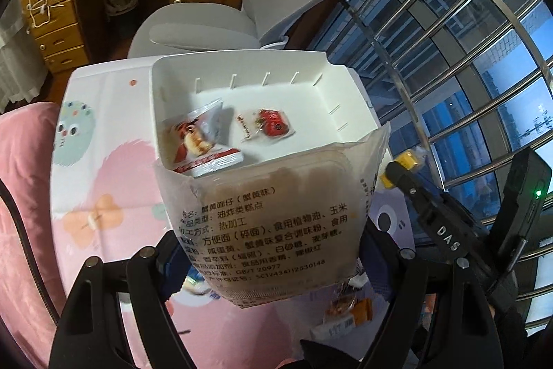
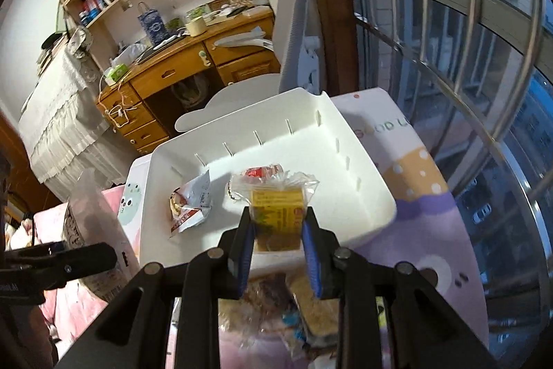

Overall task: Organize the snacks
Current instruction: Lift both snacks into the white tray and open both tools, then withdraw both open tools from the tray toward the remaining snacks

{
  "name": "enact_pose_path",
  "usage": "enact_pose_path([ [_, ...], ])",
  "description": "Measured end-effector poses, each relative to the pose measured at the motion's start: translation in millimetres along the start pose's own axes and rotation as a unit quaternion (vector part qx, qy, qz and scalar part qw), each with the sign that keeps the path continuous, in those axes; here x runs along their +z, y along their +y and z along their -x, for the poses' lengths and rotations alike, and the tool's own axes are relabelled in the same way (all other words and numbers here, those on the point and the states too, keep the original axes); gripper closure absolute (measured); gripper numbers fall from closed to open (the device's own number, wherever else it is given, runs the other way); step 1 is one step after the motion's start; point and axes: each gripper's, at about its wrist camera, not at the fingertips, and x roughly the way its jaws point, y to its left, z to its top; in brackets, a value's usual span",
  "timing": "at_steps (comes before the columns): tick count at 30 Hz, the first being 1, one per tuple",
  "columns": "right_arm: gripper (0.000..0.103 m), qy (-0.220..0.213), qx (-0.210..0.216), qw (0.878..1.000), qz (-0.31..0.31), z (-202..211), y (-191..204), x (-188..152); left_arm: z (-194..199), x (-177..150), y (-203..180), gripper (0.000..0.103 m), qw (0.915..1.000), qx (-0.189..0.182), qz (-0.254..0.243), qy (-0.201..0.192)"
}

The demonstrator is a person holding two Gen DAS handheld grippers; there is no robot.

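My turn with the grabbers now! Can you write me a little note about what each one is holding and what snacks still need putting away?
Left gripper: holding a big clear snack pack with printed text, just in front of the white bin.
Right gripper: fingers shut on a small yellow snack packet, at the bin's near edge.
Done: two snacks already lie in the bin, a red and white packet and a small red packet.
Left: drop both held snacks into the bin, then pick up the loose snacks still lying on the patterned cloth near you.
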Motion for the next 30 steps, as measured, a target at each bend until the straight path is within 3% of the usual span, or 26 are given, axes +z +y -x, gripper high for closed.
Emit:
enact_pose_path([
  [6,0.075,0.014,0.023,1.000,-0.005,-19.8,-5.7,0.5,-26.8,9.7,-3.5,0.019,0.9997,0.014,-0.009,0.020],
  [10,0.054,0.041,0.032,0.998,-0.026,-33.2,-10.4,0.4,-39.5,14.7,-1.0,0.013,0.9991,0.023,0.004,0.034],
  [20,0.054,0.064,0.029,0.996,-0.048,-47.9,-15.9,-2.9,-23.0,17.0,7.6,0.013,0.9997,0.013,0.021,0.008],
  [30,0.053,0.054,0.026,0.995,-0.075,-32.0,-8.9,-10.2,14.1,-5.1,27.2,0.013,0.9995,0.010,0.025,-0.014],
])
